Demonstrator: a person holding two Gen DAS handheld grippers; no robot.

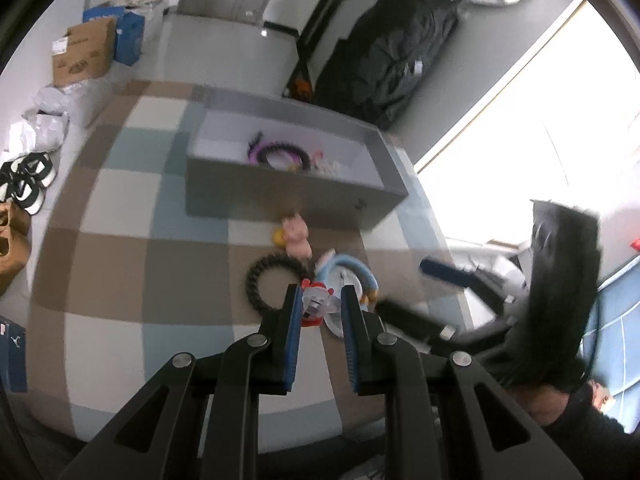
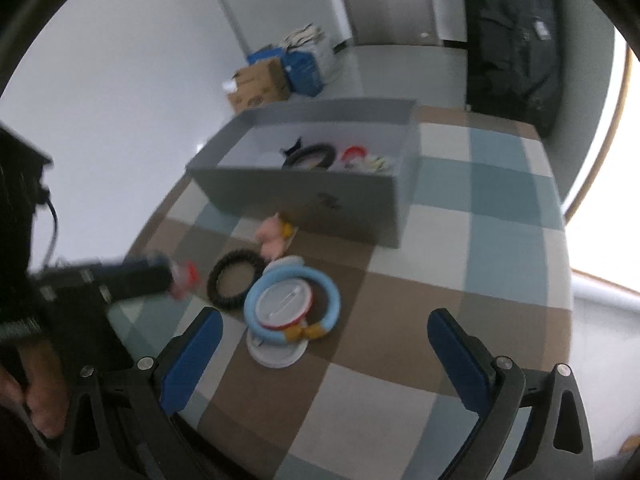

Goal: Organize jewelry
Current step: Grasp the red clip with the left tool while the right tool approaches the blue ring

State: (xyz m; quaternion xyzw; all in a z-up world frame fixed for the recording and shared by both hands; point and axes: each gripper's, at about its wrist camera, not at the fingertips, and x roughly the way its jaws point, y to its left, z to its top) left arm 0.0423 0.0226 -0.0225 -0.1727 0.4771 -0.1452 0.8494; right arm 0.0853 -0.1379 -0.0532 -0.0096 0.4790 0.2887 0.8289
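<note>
Left gripper: we see our left gripper (image 1: 320, 300) with its blue pads drawn close on a small red and clear trinket (image 1: 314, 306); from the right wrist view the same trinket (image 2: 184, 276) sticks out at the tip of the fingers, above the mat.
Right gripper: our right gripper (image 2: 324, 344) has its jaws spread wide, with nothing between them; it hangs over the near part of the mat.
Mat: we work over a checked mat (image 2: 460, 280) of brown, cream and blue-grey squares laid on the floor.
Grey box: an open grey box (image 2: 304, 196) stands at the far side of the mat; inside we make out a black ring (image 2: 310, 154), a red and white piece (image 2: 354, 154) and some pale bits, too blurred to name.
Blue ring: a light blue ring (image 2: 292, 300) lies near the middle of the mat, resting over a white disc (image 2: 276, 354), with a red-rimmed round piece (image 2: 284, 304) inside it.
Black beaded ring: it (image 2: 234, 280) lies flat just left of the blue ring, touching it.
Pink figure: a small pink figure (image 2: 272, 236) lies between the rings and the box's front wall, with a yellow piece (image 2: 287, 230) against it.
Person: we see a hand (image 2: 38, 396) at the lower left edge of the right wrist view.
</note>
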